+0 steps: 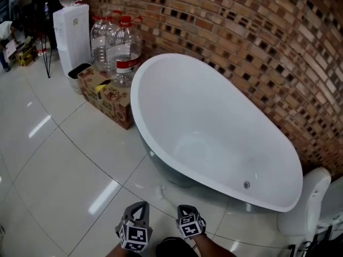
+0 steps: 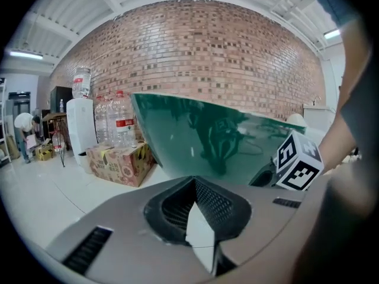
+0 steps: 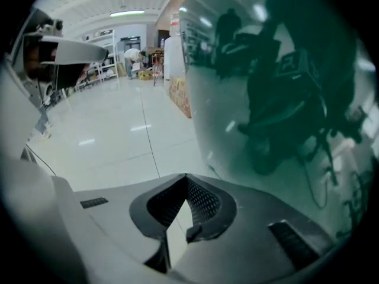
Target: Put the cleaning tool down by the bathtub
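Note:
The bathtub (image 1: 214, 127) is white inside and dark green outside, standing against the brick wall. No cleaning tool shows in any view. Both grippers hang low over the tiled floor just in front of the tub's near side. My left gripper (image 1: 140, 206) has its jaws meeting at the tips with nothing between them, and in the left gripper view it (image 2: 193, 181) points at the tub's green wall (image 2: 225, 141). My right gripper (image 1: 185, 209) is also shut and empty; in the right gripper view it (image 3: 185, 177) sits close beside the glossy green wall (image 3: 278, 99).
A cardboard box (image 1: 110, 96) with large water bottles (image 1: 122, 50) stands left of the tub, and a white water dispenser (image 1: 72, 36) behind it. A white fixture (image 1: 310, 199) stands at the tub's right end. A person (image 1: 5, 33) is far off at the left.

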The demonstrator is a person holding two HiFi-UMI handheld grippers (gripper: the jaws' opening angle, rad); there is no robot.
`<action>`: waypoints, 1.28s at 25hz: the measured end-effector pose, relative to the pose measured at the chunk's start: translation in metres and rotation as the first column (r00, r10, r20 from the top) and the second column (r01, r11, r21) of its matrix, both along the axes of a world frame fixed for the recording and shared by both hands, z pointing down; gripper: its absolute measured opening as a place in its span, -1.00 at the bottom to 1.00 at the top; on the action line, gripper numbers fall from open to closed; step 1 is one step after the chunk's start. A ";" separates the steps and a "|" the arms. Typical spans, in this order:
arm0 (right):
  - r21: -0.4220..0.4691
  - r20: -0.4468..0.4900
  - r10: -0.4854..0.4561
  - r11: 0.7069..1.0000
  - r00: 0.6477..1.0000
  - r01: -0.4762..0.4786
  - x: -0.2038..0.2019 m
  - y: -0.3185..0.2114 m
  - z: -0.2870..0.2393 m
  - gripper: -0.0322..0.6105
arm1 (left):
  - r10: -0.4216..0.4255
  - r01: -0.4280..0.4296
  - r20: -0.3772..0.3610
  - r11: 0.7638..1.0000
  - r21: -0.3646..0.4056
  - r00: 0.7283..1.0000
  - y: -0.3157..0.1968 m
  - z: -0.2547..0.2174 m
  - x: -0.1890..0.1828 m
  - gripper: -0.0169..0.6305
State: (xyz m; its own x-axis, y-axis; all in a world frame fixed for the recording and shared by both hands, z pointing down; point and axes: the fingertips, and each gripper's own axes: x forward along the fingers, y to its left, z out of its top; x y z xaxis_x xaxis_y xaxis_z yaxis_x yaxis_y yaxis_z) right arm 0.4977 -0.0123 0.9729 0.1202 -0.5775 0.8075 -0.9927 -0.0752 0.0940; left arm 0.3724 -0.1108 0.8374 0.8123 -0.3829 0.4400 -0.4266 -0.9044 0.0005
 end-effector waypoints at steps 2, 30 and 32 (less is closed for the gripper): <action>0.026 0.022 0.038 0.999 0.999 -0.039 -0.004 0.007 -0.054 -0.86 | -0.007 0.007 0.001 1.000 0.001 1.000 0.002 -0.050 -0.004 -0.93; 0.599 0.072 0.333 0.740 0.940 -0.308 -0.104 0.132 -0.661 -0.86 | -0.001 0.018 -0.165 0.995 0.101 0.986 0.107 -0.536 -0.133 -0.93; 0.630 0.076 0.330 0.716 0.941 -0.302 -0.102 0.147 -0.682 -0.86 | -0.034 0.055 -0.197 0.993 0.104 0.980 0.122 -0.555 -0.136 -0.93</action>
